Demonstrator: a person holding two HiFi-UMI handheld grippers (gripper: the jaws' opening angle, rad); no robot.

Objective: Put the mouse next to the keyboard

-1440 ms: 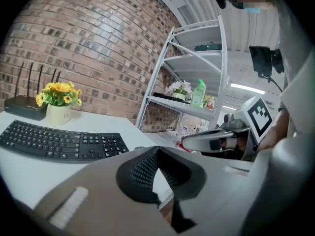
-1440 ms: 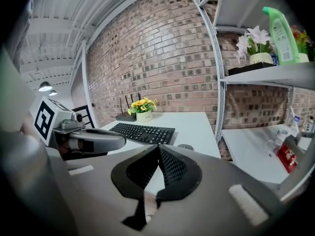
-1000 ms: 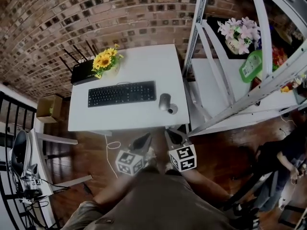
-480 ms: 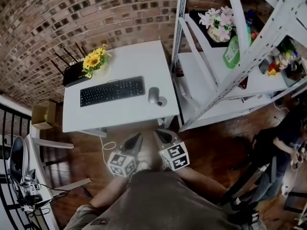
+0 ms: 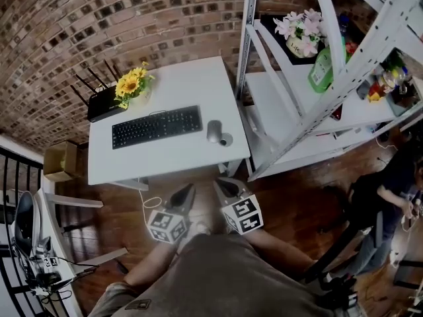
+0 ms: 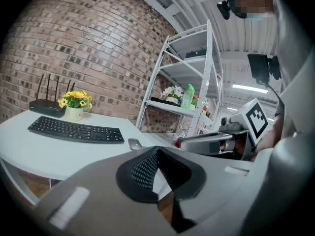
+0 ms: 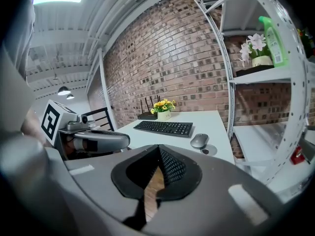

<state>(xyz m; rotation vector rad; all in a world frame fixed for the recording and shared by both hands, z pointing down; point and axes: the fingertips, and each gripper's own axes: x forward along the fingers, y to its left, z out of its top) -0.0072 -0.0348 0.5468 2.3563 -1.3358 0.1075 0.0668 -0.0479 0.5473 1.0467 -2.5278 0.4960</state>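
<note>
On the white table (image 5: 168, 157), the mouse (image 5: 213, 131) lies just beside the keyboard (image 5: 156, 127) at its 3 o'clock, with a small round disc (image 5: 227, 139) close at the mouse's 4 o'clock. Your left gripper (image 5: 187, 191) and right gripper (image 5: 223, 185) hang off the table at 6 o'clock, both claws pressed together on nothing (a reach like that would shove, not take), and I judge a shove toward 3 o'clock could send mouse or disc off the table's edge. No brand or label is legible; only square patterns show on each marker cube (image 5: 242, 214).
</note>
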